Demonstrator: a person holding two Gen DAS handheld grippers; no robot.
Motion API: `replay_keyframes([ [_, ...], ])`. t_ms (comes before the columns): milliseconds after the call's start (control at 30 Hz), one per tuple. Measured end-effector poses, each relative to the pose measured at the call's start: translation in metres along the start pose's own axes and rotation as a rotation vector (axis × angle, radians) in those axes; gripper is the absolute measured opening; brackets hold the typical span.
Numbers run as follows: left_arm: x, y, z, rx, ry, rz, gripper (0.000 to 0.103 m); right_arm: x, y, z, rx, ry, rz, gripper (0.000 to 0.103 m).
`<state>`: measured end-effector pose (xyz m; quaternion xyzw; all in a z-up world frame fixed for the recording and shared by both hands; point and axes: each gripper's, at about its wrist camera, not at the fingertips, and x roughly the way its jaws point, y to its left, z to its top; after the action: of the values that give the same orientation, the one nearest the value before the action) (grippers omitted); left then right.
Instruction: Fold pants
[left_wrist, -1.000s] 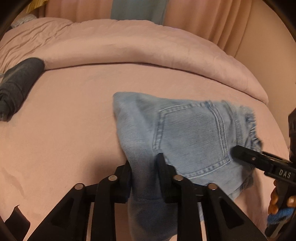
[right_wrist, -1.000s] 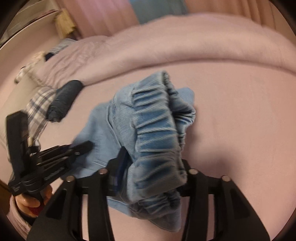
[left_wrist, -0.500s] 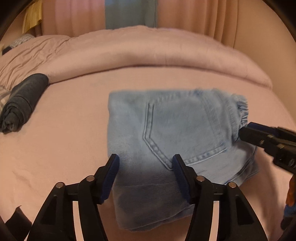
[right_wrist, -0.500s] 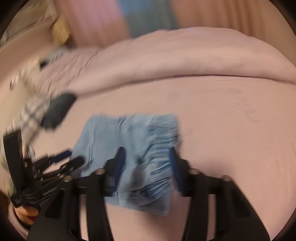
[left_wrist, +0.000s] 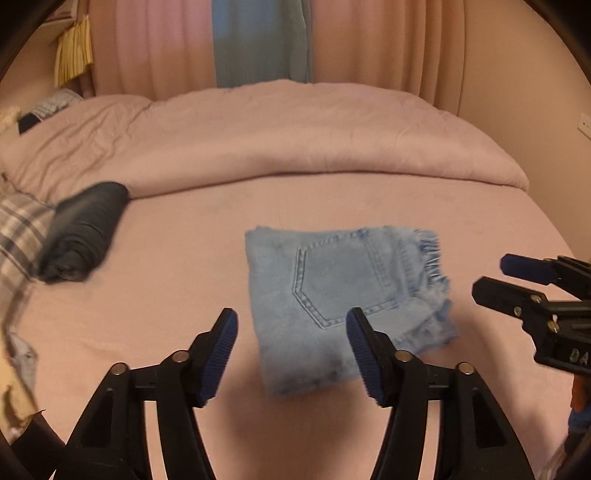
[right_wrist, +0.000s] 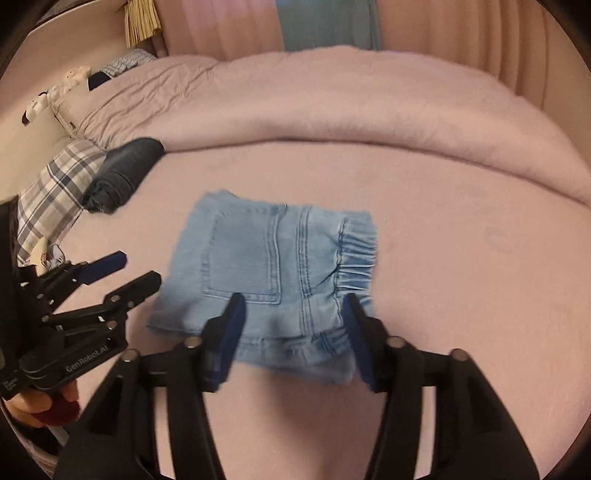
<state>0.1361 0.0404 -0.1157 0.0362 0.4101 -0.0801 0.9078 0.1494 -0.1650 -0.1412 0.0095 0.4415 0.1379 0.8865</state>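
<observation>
The light-blue denim pants (left_wrist: 343, 302) lie folded into a small square on the pink bed sheet (left_wrist: 166, 295), back pocket up, elastic waistband (right_wrist: 356, 251) at the right. My left gripper (left_wrist: 291, 325) hovers above the fold's near edge, its jaws opening, and nothing is pressed between the blue pads. In the right wrist view my right gripper (right_wrist: 293, 312) hangs over the near waistband side, jaws likewise opening and off the cloth. Each gripper shows at the edge of the other's view: the right gripper (left_wrist: 495, 277), the left gripper (right_wrist: 142, 271).
A rolled dark-grey garment (left_wrist: 83, 230) lies at the left beside a plaid pillow (right_wrist: 55, 188). A bunched pink duvet (left_wrist: 295, 136) runs across the back of the bed. Curtains hang behind. A hand (right_wrist: 40, 404) holds the left gripper's handle.
Both grippers let go of the denim, opened and rose away from it. The pants dropped from a lifted, bunched state to a flat folded square on the sheet.
</observation>
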Motion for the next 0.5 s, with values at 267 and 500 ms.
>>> replay_keyframes([
  [267, -0.065, 0.005, 0.007, -0.117, 0.005, -0.003, 0.077, -0.079, 0.021, -0.001, -0.019, -0.007, -0.006, 0.071],
  [500, -0.098, -0.008, 0.007, -0.064, -0.011, 0.145, 0.078, -0.112, 0.028, -0.007, -0.023, -0.006, 0.040, 0.071],
])
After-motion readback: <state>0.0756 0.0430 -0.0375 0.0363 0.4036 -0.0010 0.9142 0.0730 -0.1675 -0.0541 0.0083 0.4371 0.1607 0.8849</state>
